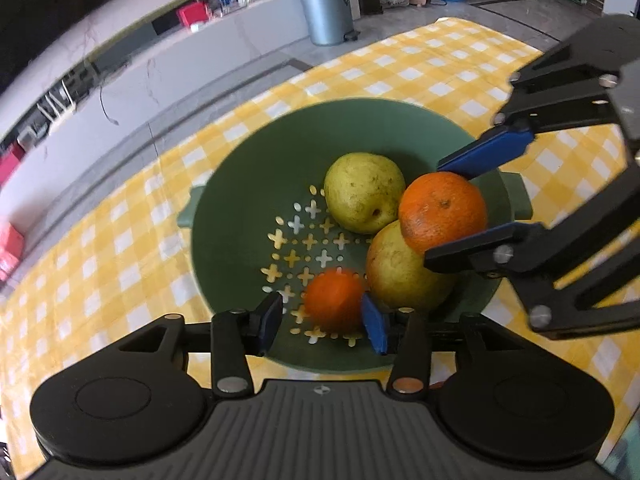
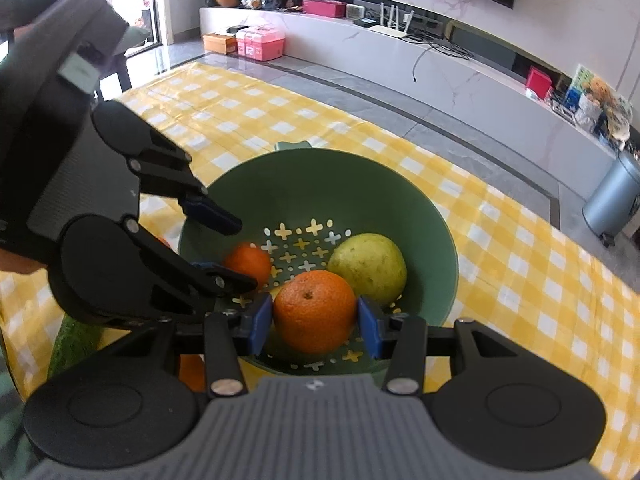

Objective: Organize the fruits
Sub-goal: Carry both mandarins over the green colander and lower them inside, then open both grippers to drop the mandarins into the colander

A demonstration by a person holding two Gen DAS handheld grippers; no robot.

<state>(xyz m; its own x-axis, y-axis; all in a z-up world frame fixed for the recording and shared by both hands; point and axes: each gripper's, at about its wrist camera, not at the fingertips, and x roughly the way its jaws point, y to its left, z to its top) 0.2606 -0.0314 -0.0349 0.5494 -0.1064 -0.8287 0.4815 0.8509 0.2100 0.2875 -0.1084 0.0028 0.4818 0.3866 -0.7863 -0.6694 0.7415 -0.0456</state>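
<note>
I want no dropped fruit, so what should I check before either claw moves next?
1. Right claw grips the large orange: ok, both pads press its sides.
2. Large orange is inside the colander rim: ok.
3. Free landing spot under it: not ok, it sits against the near pear.
4. Left claw is free of the small orange: cannot tell. The jaws are open around it and one pad is clearly apart, but the other is very close.
5. Far pear is settled in the colander: ok.
6. Claws are clear of each other: ok, they are apart in both views.
</note>
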